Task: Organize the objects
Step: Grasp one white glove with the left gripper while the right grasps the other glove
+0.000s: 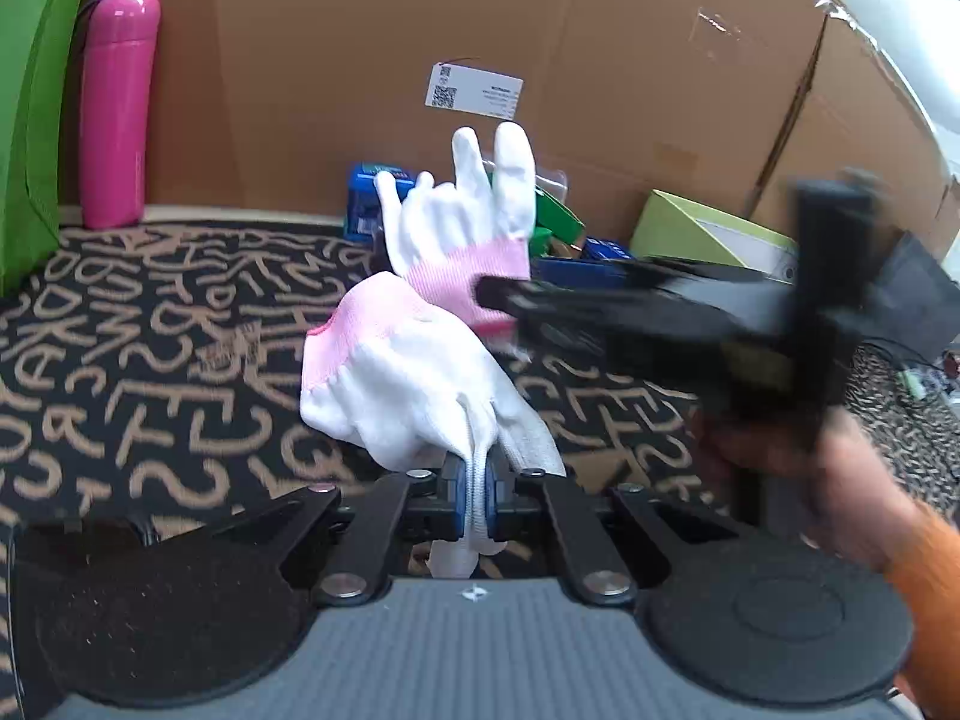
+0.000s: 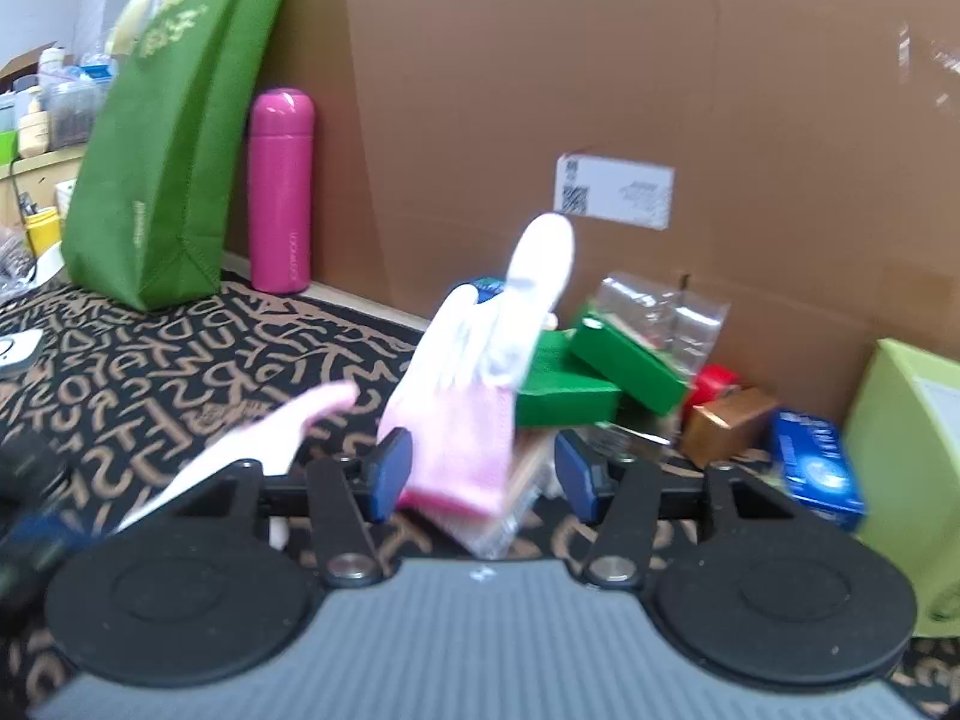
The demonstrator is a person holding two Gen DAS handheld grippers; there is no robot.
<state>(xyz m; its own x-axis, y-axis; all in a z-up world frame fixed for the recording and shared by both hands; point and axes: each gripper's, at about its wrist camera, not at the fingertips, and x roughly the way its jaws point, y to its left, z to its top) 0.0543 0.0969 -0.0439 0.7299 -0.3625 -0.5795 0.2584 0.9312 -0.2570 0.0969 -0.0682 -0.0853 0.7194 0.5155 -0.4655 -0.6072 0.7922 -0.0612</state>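
Two white gloves with pink cuffs hang together over the lettered cloth. My left gripper (image 1: 477,492) is shut on the fingers of the nearer glove (image 1: 408,384), whose cuff points up. The second glove (image 1: 474,222) (image 2: 474,372) stands upright beyond it, fingers up. My right gripper (image 2: 483,471) comes in from the right, blurred in the left wrist view (image 1: 498,300). The second glove's pink cuff sits between its blue pads. The left pad touches the cuff and a gap shows at the right pad. The nearer glove (image 2: 270,426) is a pale blur at the left.
A cardboard wall (image 1: 420,30) closes the back. Against it stand a pink bottle (image 2: 281,192) and a green bag (image 2: 174,138). Green boxes (image 2: 600,372), a brown box (image 2: 726,426), a blue box (image 2: 816,462) and a light-green box (image 2: 912,450) crowd the right. A hand (image 1: 840,480) holds the right gripper.
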